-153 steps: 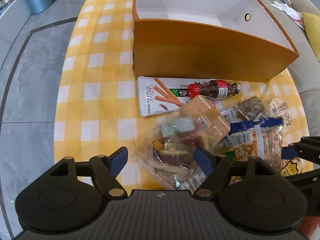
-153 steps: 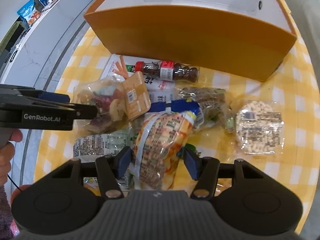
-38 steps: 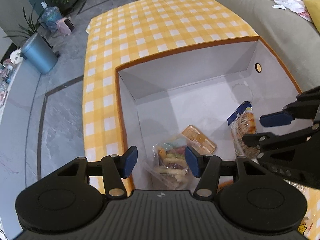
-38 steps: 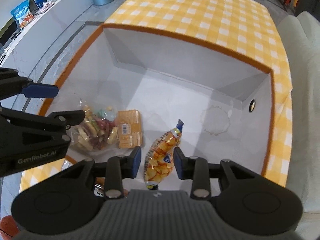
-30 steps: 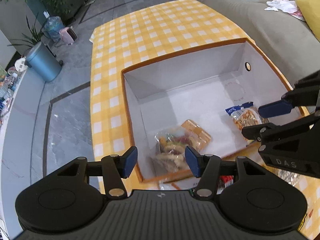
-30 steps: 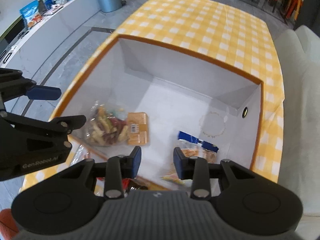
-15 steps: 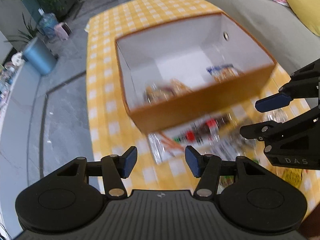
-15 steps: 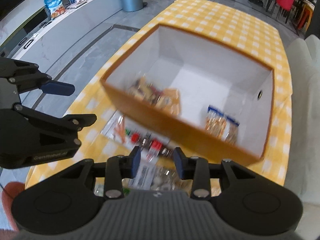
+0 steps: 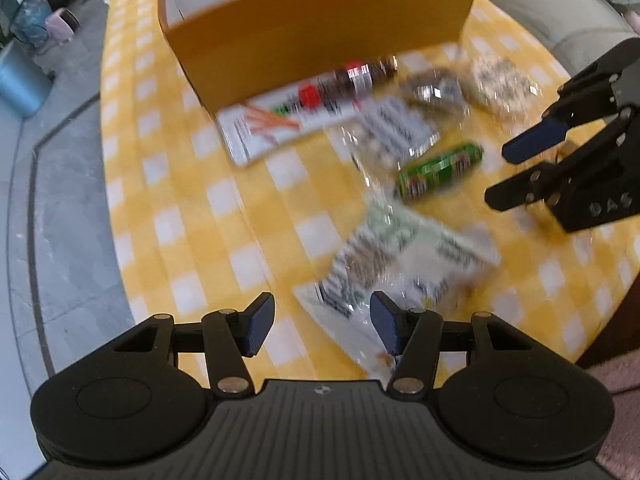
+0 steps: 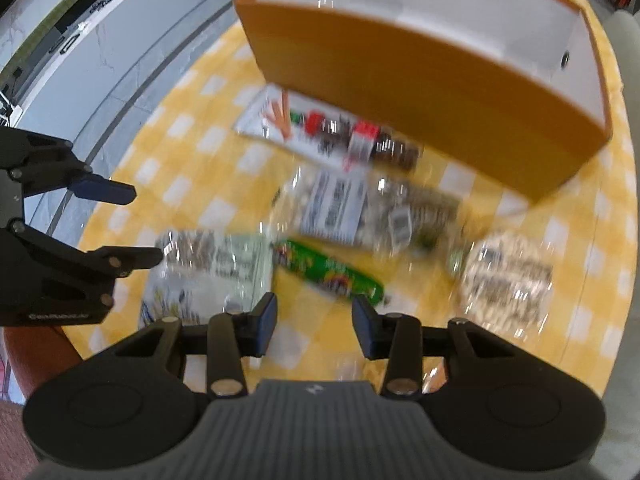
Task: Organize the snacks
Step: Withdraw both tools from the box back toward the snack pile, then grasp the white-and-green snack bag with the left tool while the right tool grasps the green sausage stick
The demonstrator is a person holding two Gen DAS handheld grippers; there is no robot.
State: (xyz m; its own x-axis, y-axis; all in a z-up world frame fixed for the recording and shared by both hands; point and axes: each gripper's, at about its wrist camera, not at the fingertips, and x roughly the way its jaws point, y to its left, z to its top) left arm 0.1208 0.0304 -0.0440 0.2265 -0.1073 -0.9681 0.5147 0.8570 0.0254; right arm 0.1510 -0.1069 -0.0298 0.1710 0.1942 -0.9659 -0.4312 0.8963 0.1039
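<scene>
Left gripper point(image 9: 322, 326) half-open, empty; right gripper point(image 10: 314, 322) narrower, just been opening, empty. Snack packets point(image 10: 208, 268) scattered along worktop's point(image 9: 192, 208) near edge. Orange box point(image 10: 420, 92) behind; contents hidden. Only right view shows box's white interior.

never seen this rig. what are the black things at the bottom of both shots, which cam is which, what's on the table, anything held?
No robot: a person carries a hand-held gripper in each hand, with a fisheye camera looking along its blue-tipped fingers. The left hand-held gripper fills one view, the right hand-held gripper the other; each also shows at the other view's edge. Both are open and empty. On the yellow checked tablecloth an orange cardboard box stands behind loose snacks: a green tube-shaped packet, a clear bag with printed labels, a dark bottle with a red cap. Motion blur hides finer detail.
</scene>
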